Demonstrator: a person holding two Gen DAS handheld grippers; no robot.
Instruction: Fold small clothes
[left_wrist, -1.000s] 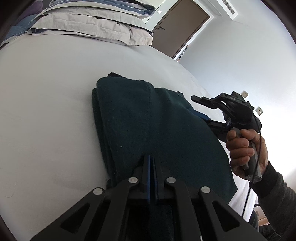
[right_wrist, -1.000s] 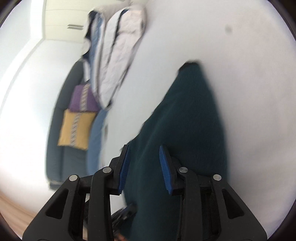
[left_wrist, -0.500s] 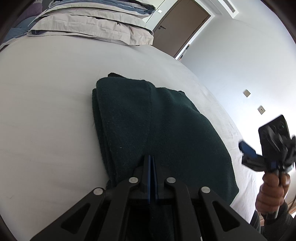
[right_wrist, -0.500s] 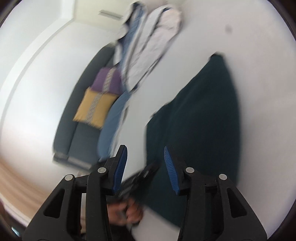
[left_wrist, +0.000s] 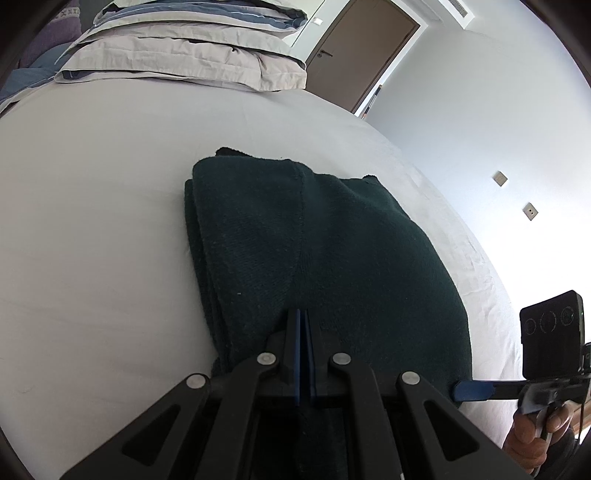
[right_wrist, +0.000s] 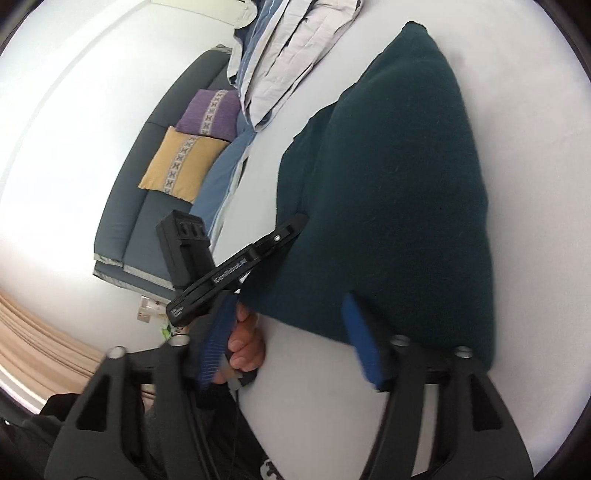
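Folded dark green garment on the bed, my left gripper clamped on its near edge.

Left wrist view: my left gripper (left_wrist: 303, 354) is pinched tight on the garment (left_wrist: 332, 251), which lies folded on the white bed (left_wrist: 92, 221) below the pillows (left_wrist: 184, 55); my right gripper (left_wrist: 476, 390) sits off its right corner. Right wrist view: my right gripper (right_wrist: 291, 339) has just been opening, nothing between its pads, the garment's (right_wrist: 399, 177) near edge ahead.

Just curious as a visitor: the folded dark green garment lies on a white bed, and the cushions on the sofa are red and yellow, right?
Nearly. The garment does lie folded on the white bed, but the right wrist view shows one cushion purple, not red; the other is yellow.
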